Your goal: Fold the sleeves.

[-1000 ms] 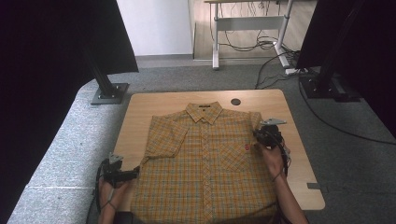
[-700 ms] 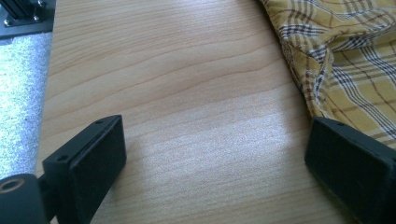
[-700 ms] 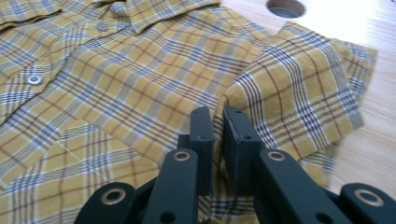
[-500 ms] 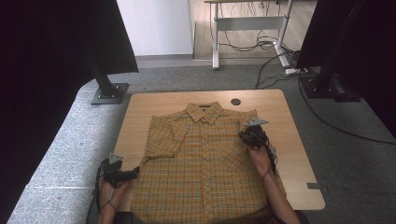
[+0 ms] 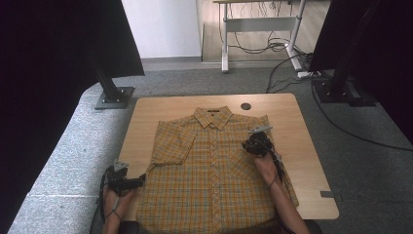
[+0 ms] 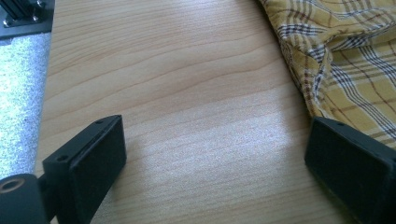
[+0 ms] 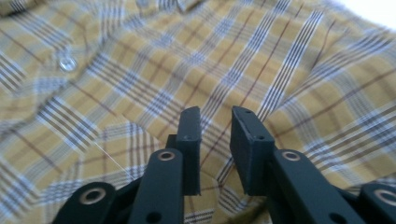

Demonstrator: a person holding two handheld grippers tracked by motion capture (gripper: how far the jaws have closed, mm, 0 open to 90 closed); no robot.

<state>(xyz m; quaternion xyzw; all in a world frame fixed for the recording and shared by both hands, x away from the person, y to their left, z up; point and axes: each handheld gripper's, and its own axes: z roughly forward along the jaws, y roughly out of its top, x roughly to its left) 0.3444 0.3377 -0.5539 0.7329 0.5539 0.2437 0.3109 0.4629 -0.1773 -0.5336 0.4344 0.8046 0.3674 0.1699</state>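
Note:
A yellow plaid short-sleeved shirt (image 5: 209,170) lies flat, front up and buttoned, on the wooden table (image 5: 156,107). My right gripper (image 5: 254,144) rests over the shirt's right chest, close to where the sleeve lies folded in. In the right gripper view its jaws (image 7: 215,116) have just been opening and stand a narrow gap apart above the plaid cloth (image 7: 187,56), with nothing between them. My left gripper (image 5: 140,181) sits at the table's front left beside the shirt's side edge. It is wide open (image 6: 219,177) over bare wood (image 6: 163,70), and the shirt's hem (image 6: 345,60) lies by its right jaw.
A round cable hole (image 5: 246,106) sits in the table behind the collar. A small grey tag (image 5: 327,194) lies at the front right corner. A black stand base (image 5: 114,97) is on the carpet at back left, and cables (image 5: 282,46) trail under a far desk.
My right gripper has moved left from the shirt's right edge onto its chest, and the right sleeve now lies folded inward. The left gripper has kept still.

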